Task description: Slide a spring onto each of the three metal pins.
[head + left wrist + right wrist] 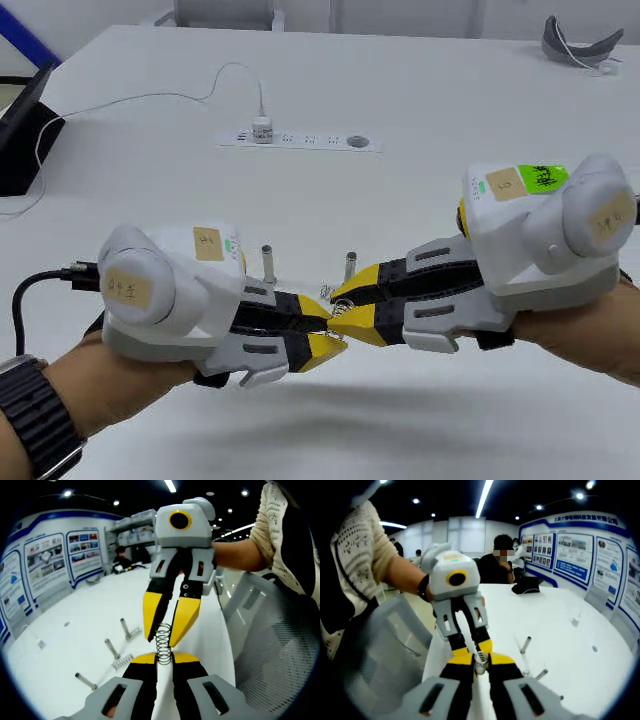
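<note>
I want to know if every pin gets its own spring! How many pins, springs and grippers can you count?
Metal pins: 3
Springs: 3, the held spring between both grippers' jaws, one loose spring and another lying by the pins
Grippers: 2, the left gripper and the right gripper
Total: 8

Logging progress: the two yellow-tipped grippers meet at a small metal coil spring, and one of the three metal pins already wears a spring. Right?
No pin wears one yet: the left gripper view shows all three metal pins bare, with loose springs lying beside two of them on the white table. The yellow-tipped left gripper and right gripper do meet at the small metal coil spring.
</note>
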Available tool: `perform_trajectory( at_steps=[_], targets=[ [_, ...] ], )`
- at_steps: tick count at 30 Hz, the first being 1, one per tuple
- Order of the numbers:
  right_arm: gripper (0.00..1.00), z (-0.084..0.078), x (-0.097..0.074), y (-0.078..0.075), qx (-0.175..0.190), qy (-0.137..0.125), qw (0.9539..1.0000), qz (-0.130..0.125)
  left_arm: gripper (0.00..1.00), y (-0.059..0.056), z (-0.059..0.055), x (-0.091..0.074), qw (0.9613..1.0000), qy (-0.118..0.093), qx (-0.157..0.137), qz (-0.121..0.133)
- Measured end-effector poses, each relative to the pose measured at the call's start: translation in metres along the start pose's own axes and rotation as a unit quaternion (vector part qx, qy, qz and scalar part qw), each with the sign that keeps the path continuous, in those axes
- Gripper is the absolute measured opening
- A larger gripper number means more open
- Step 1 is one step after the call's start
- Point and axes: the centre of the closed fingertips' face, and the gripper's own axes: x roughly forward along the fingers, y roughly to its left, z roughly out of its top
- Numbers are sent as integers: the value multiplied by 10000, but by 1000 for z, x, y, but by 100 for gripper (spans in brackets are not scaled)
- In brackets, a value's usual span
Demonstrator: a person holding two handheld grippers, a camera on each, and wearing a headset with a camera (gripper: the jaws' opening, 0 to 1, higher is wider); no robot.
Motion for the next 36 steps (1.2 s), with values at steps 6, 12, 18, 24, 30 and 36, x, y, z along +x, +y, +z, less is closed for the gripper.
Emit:
perform_trajectory(
  at_steps=[6,12,18,24,30,36],
  targets=[
    [12,9,3,-4,-81,-1,10000,-48,10,8,4,-6,9997,-158,-86,180],
    [12,8,8,-6,-46,25,10000,-63,11,10,0,-9,9991,-239,-148,304],
    [12,8,11,-9,-60,68,9999,-94,15,14,-1,-12,9984,-335,-233,402],
    [12,9,13,-14,-51,61,9999,-137,25,21,-2,-19,9968,-412,-349,590],
    [12,8,15,-22,-11,50,9997,-218,41,29,-14,-32,9922,-457,-620,981],
    [12,10,16,-31,26,0,9996,-279,55,37,-25,-49,9850,-505,-857,1409]
  ],
)
